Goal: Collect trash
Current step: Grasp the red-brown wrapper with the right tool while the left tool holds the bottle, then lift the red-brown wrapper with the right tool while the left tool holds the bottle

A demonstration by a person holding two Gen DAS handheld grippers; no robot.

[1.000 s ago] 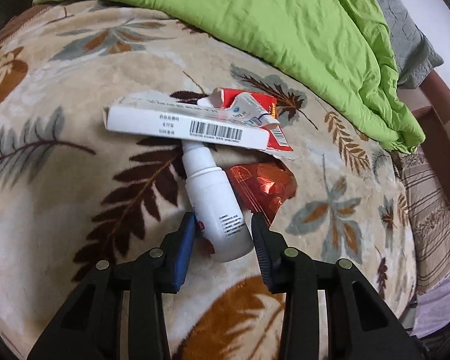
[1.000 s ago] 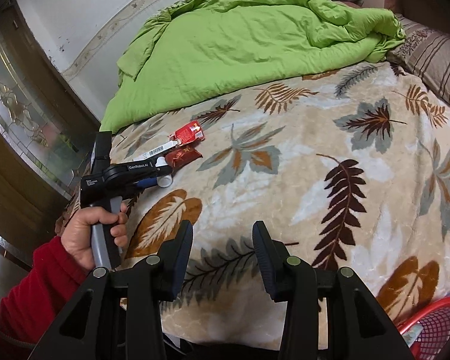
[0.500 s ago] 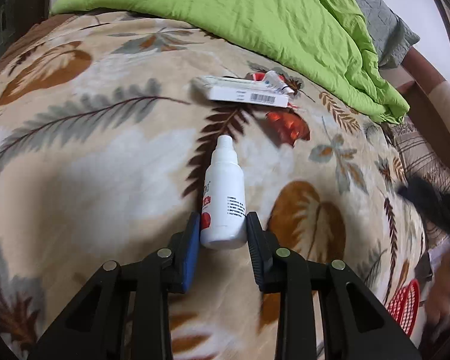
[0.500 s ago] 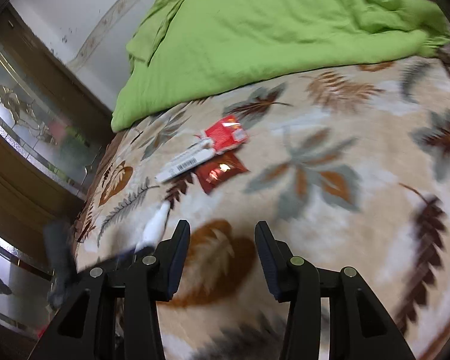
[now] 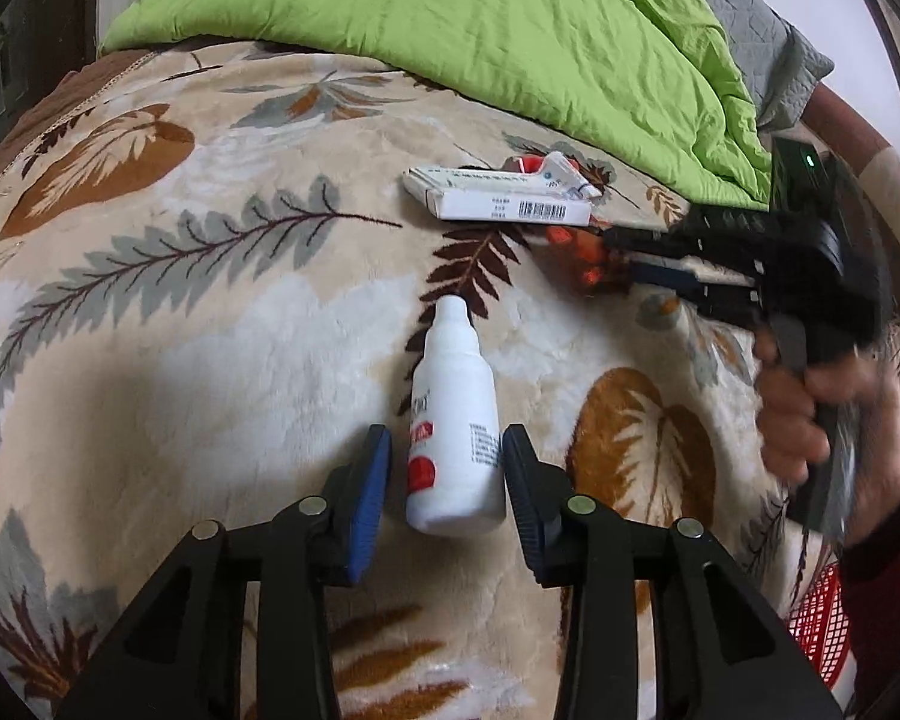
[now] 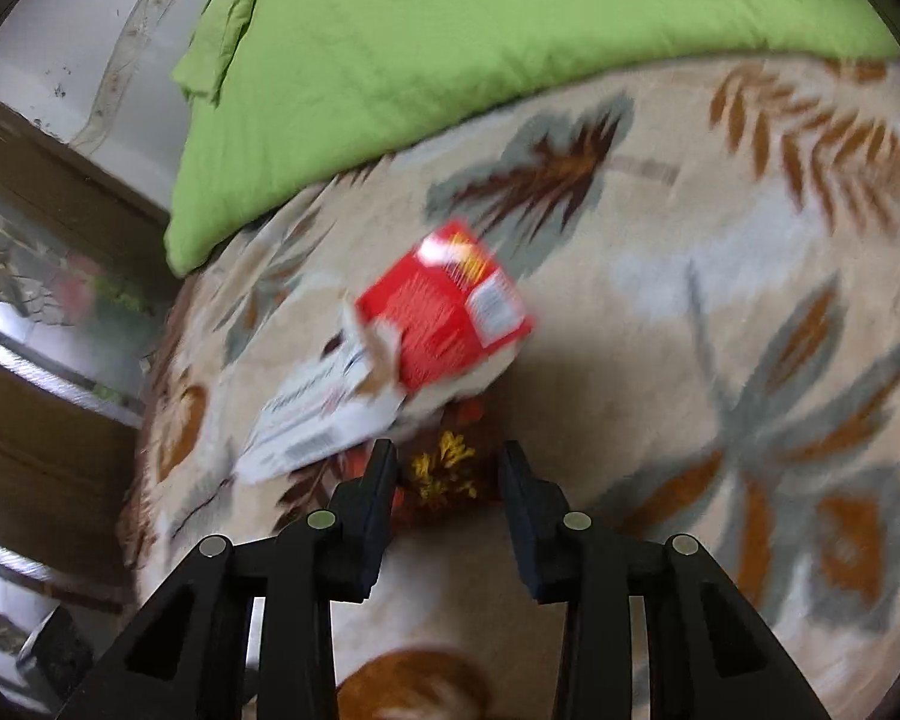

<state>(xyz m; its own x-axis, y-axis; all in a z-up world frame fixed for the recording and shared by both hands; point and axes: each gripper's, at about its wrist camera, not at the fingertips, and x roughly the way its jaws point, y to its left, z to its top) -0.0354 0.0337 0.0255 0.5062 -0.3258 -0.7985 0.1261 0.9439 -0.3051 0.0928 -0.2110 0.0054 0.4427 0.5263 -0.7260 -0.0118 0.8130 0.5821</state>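
A white plastic bottle [image 5: 455,426] lies on the leaf-patterned blanket [image 5: 210,324], its base between the fingers of my left gripper [image 5: 447,468], which is open and not touching it. Beyond it lie a white barcode box [image 5: 498,204] and a red wrapper [image 5: 582,264]. My right gripper [image 5: 624,264] shows in the left wrist view reaching the wrapper. In the right wrist view my right gripper [image 6: 449,468] is open over the shiny red wrapper [image 6: 444,474], with a red carton [image 6: 444,318] and the white box [image 6: 324,414] just beyond.
A rumpled green duvet [image 5: 510,30] covers the far side of the bed. A red mesh basket [image 5: 819,624] sits low at the right edge. A dark wooden cabinet with glass [image 6: 36,276] stands left of the bed.
My left gripper has opened and released the bottle after dragging it back from the pile. My right gripper has swung in close to the red wrapper and boxes.
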